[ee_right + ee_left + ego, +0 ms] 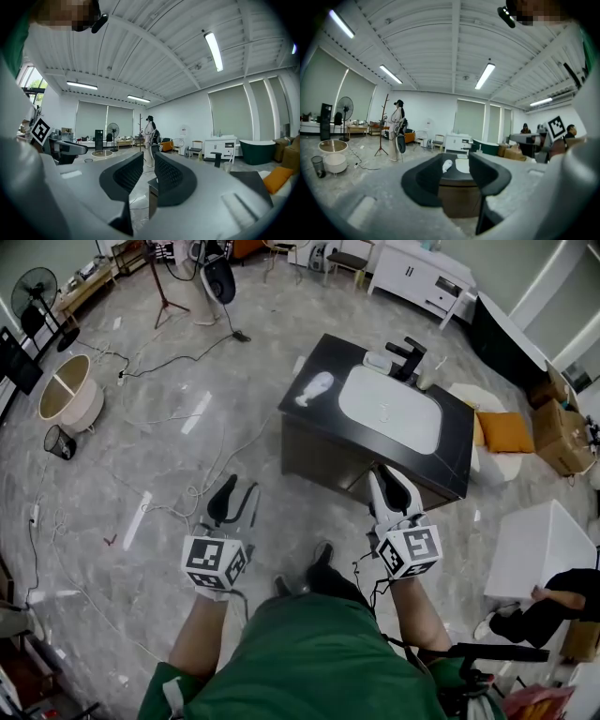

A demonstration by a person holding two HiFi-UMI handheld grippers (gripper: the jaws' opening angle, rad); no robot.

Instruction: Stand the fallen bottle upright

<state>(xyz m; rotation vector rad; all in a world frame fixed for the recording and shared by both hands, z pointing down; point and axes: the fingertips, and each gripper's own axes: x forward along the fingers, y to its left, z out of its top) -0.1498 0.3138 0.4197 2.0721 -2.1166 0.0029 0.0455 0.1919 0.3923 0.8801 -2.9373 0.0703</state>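
Note:
A white bottle (316,388) lies on its side at the left end of a black counter (323,418), beside a white sink (389,409) with a black faucet (405,356). Both grippers hang in the air short of the counter's near side, touching nothing. My left gripper (240,487) is open and empty. In the left gripper view the fallen bottle (446,164) shows far off between the parted jaws of the left gripper (457,168). My right gripper (390,476) points at the counter's front edge. Its jaws stand a narrow gap apart in the right gripper view (149,161), with nothing between them.
Cables trail over the marble floor left of the counter. A round tub (67,390), a black bin (59,442) and a fan (37,287) stand far left. A white box (536,549), an orange cushion (506,432), cardboard boxes (561,427) and a seated person (553,601) are at the right.

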